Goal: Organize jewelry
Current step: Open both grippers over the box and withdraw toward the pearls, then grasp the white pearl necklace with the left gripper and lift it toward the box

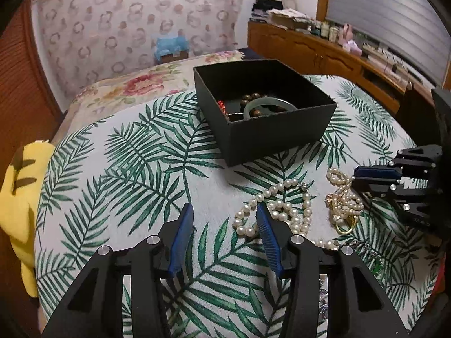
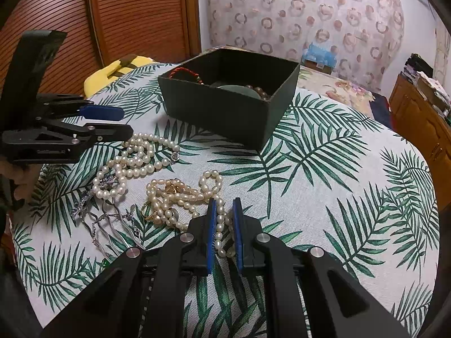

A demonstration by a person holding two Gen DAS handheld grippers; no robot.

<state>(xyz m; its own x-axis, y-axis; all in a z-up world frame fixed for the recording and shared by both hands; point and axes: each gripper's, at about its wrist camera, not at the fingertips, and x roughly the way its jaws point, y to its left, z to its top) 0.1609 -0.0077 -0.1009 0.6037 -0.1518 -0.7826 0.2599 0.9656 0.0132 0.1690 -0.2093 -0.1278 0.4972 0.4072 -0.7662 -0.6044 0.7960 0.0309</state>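
Note:
A black open box [image 1: 282, 132] [image 2: 220, 112] stands on the palm-leaf cloth and holds a jade bangle [image 1: 267, 104], brown beads [image 1: 253, 97] and a red cord [image 2: 183, 71]. A white pearl necklace [image 1: 282, 205] [image 2: 141, 155] lies coiled in front of the box. My left gripper [image 1: 224, 207] [image 2: 124, 122] is open, nothing between its blue pads, its right finger at the coil's edge. A cream pearl necklace [image 1: 345, 202] [image 2: 180, 197] lies beside it with a gold ring [image 2: 146, 211]. My right gripper [image 2: 224, 201] [image 1: 354, 178] is shut on a strand of it.
Silver hairpins and chains [image 2: 107, 219] lie near the cloth's front edge by a small green stone [image 2: 105, 262]. A yellow plush toy [image 1: 19, 191] sits off the cloth's left side. A wooden cabinet [image 1: 324, 53] with clutter lines the wall behind.

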